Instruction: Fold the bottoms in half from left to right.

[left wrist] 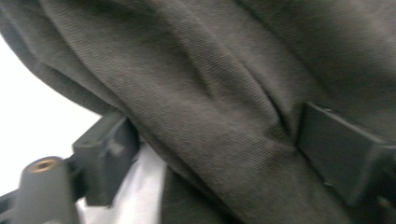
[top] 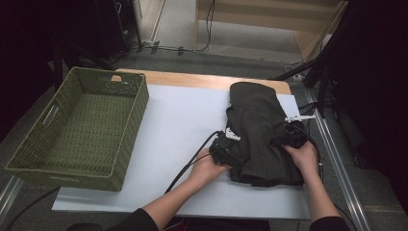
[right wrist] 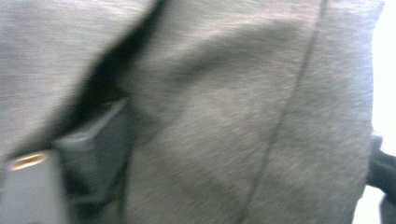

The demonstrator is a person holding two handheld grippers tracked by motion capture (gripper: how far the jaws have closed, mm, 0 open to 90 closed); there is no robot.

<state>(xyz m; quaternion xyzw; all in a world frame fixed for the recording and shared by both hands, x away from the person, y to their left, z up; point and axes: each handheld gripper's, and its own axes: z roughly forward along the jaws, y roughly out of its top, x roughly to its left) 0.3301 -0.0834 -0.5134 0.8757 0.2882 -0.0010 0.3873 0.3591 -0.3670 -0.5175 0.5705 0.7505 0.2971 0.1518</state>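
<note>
Garment (top: 260, 130): dark, soft knit, folded | basket (top: 82, 127): green woven, rectangular

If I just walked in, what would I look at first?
Probably the dark folded garment on the right side of the white table, with a hand at each side pressing the tongs into it. In the left gripper view, the left tongs have the cloth bunched between the jaws. Next you'd spot the big green woven basket at the table's left edge, with nothing in it.
</note>
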